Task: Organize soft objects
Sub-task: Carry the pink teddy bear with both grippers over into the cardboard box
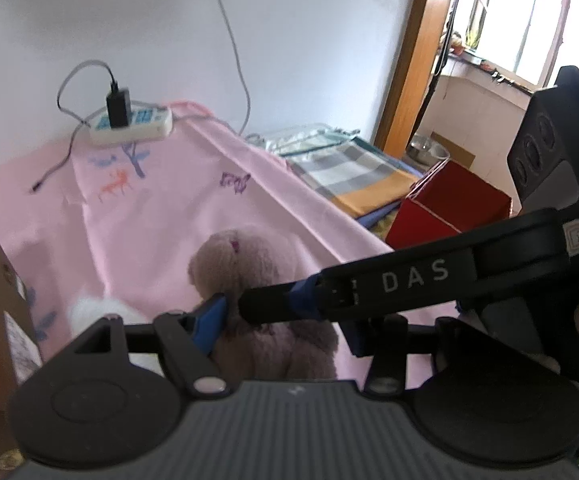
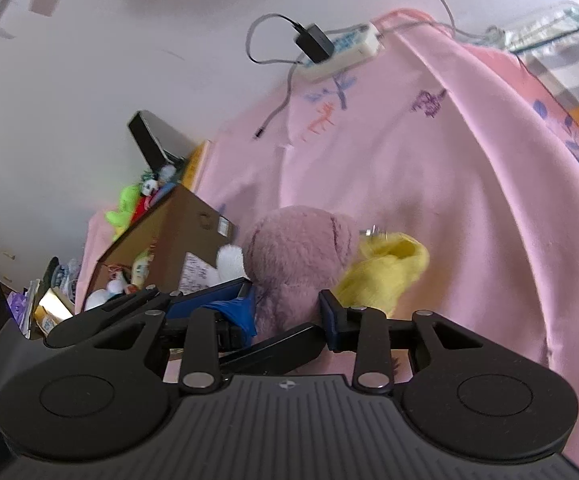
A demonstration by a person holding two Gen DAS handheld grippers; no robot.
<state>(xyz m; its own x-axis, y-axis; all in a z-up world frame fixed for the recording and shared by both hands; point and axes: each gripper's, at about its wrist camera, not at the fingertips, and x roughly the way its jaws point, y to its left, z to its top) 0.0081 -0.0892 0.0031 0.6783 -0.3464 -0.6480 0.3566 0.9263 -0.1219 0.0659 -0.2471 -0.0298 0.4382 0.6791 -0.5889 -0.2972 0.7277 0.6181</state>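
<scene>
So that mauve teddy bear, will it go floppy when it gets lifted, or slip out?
The teddy bear looks plush and stuffed, so it will probably squash and sag rather than stay stiff. Its fuzzy pile should grip, not slide. It is likely light for its size, and it could drag the yellow toy lying against it.

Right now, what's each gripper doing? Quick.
Left gripper: closed on the mauve plush bear.
Right gripper: the same bear sits between its jaws; grip cannot be told.
</scene>
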